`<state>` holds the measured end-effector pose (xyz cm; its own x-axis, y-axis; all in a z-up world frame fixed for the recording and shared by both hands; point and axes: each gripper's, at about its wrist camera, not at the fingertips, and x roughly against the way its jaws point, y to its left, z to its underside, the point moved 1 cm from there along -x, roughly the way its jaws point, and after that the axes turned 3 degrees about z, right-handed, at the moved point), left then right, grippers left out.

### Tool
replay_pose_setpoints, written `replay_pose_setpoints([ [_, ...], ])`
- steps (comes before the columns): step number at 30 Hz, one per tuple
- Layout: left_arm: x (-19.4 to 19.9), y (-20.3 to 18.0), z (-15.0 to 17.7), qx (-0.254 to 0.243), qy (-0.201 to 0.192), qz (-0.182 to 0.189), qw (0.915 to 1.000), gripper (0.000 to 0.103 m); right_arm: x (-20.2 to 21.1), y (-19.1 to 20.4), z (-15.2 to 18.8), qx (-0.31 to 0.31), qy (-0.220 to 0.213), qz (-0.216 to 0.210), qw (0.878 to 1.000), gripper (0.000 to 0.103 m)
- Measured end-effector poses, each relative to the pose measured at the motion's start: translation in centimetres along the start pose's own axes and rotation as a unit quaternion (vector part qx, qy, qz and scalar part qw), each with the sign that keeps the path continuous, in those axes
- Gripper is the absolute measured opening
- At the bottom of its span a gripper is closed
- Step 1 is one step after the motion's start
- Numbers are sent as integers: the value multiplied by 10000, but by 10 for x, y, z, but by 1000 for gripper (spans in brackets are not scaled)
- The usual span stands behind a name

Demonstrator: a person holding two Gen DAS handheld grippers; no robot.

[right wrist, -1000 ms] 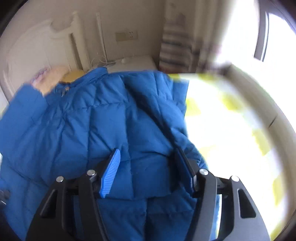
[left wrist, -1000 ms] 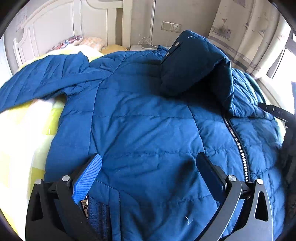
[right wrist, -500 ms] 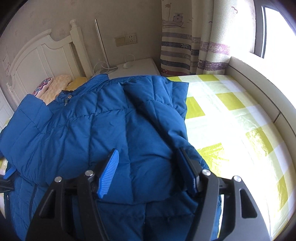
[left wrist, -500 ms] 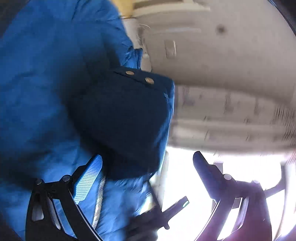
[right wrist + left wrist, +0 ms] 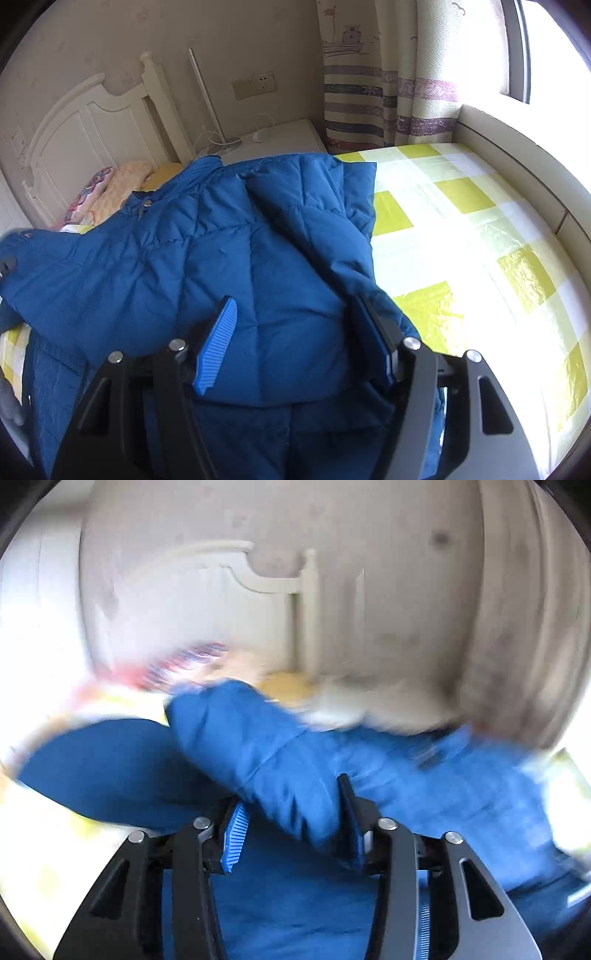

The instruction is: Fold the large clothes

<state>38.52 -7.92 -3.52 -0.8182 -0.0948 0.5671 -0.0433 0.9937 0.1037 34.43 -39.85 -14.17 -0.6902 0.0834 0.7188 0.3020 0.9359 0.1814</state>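
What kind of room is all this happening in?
A bedroom, most likely a child's: a white headboard, a yellow-checked bedspread with a blue padded jacket spread on it, and a curtain printed with boats beside the window.

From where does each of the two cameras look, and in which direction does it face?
Left wrist: sits behind the left gripper, facing the headboard; its closing jaws have a fold of the blue jacket between them.
Right wrist: sits behind the right gripper, looking down over the jacket and checked bedsheet; its fingers straddle jacket fabric.
Shared: jacket, headboard, pillows.
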Motion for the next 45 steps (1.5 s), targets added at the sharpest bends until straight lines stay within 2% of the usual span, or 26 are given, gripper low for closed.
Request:
replay_pose_setpoints([
  [1,-14,-7,9,-304,397,-57,9987,53,0,-1,0,-20,13,7,10000,65],
  [2,-23,-8,14,-344,683,100,9970,58,0,-1,0,-31,16,-4,10000,65],
  [3,-33,-5,22,-167,1002,436,9939,72,0,-1,0,-33,11,-2,10000,65],
  [5,-43,7,38,408,1411,998,9841,85,0,0,0,-22,11,21,10000,65],
  [7,-49,29,45,1046,1573,1559,9696,86,0,0,0,-23,9,17,10000,65],
  [10,-40,70,51,1989,1437,1865,9513,87,0,0,0,-21,8,19,10000,65],
  [12,-33,107,62,2893,1216,1973,9287,89,0,-1,0,-21,10,18,10000,65],
  [13,-36,127,71,3318,1203,2127,9112,89,0,-1,0,-20,10,19,10000,65],
  [14,-47,142,76,3767,1371,2532,8804,89,-1,0,0,-19,14,22,10000,65],
  [16,-62,151,79,4019,1578,2873,8550,89,0,-1,0,-20,8,18,10000,65],
  [17,-64,150,78,4032,1571,2937,8523,89,0,0,0,-21,6,19,10000,65],
  [18,-66,149,77,3990,1567,2973,8531,89,0,-1,0,-21,9,19,10000,65],
  [19,-67,147,74,3901,1576,2932,8585,89,-1,-1,0,-19,11,20,10000,65],
  [20,-66,144,72,3829,1546,2773,8676,83,0,-1,0,-19,10,18,10000,65],
  [21,-60,138,67,3637,1407,2297,8917,79,0,-1,0,-20,8,19,10000,65],
  [22,-45,125,57,3135,1051,1527,9313,79,0,-1,0,-21,7,23,10000,65],
  [24,-14,101,42,1975,379,446,9785,79,0,-1,0,-12,16,28,10000,65],
  [25,-1,80,34,1321,80,50,9912,80,-1,0,0,-7,20,35,10000,65],
  [26,6,63,27,832,-95,-131,9964,91,-1,0,0,-4,21,39,10000,65],
  [27,9,48,23,469,-183,-151,9986,98,0,0,0,-4,21,39,10000,65],
  [30,-8,14,16,-288,81,319,9990,99,0,0,0,-2,16,47,10000,65],
  [33,-60,-3,32,-488,934,742,9917,99,0,-1,0,-5,8,51,10000,65],
  [34,-84,-5,46,-503,1478,792,9846,99,0,0,0,-12,5,34,10000,66],
  [38,-87,-2,42,-325,1543,948,9829,99,3,-4,0,-85,-85,-8,9999,66],
  [42,-81,-3,47,-383,1464,855,9848,99,34,-26,5,-664,-920,-171,9934,66],
  [45,-82,-3,47,-365,1469,859,9847,99,45,-39,4,-981,-1228,-111,9875,64],
])
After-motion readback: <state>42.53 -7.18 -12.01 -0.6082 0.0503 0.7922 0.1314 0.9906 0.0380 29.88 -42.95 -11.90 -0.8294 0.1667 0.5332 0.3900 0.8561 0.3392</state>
